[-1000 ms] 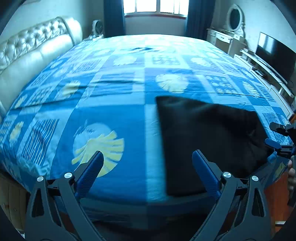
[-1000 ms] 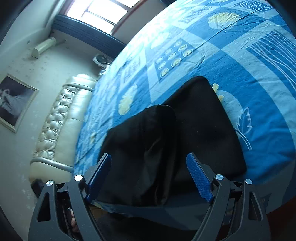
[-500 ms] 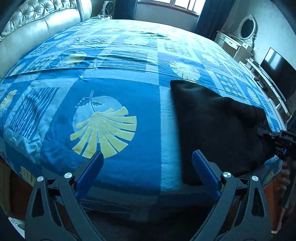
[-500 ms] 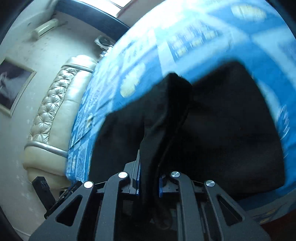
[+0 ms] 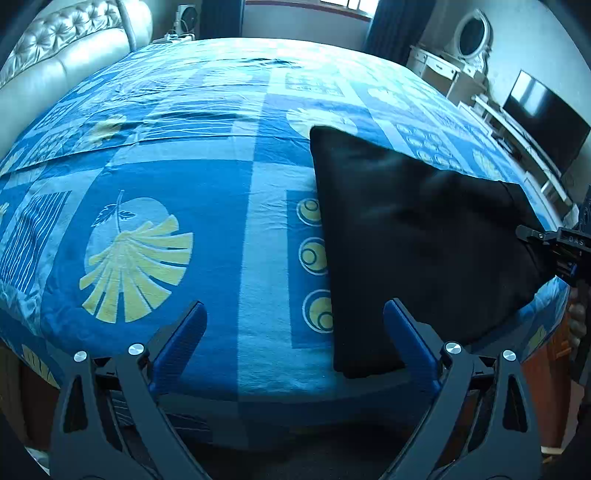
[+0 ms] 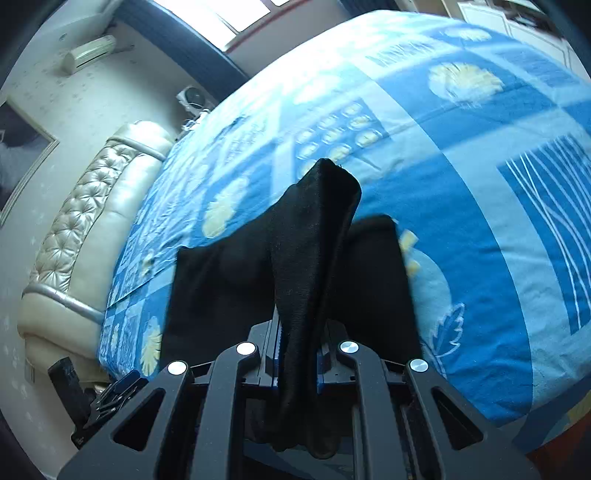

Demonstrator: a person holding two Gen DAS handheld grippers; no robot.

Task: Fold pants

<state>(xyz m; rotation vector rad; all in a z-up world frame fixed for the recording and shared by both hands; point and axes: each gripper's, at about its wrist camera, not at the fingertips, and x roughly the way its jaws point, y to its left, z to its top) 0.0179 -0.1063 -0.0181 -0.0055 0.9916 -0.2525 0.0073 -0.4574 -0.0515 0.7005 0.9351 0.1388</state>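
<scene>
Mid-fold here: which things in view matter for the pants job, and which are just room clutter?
Job:
black pants
right gripper, clamped on a raised fold of them
left gripper, open, empty
bedspread under the pants

Clutter:
headboard
television
oval mirror
fan

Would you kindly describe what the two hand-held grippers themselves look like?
Left hand-held gripper: black angular frame with triangular cut-outs, silver round bolts, blue ribbed finger pads. Right hand-held gripper: same black frame, silver bolts, blue pads.
</scene>
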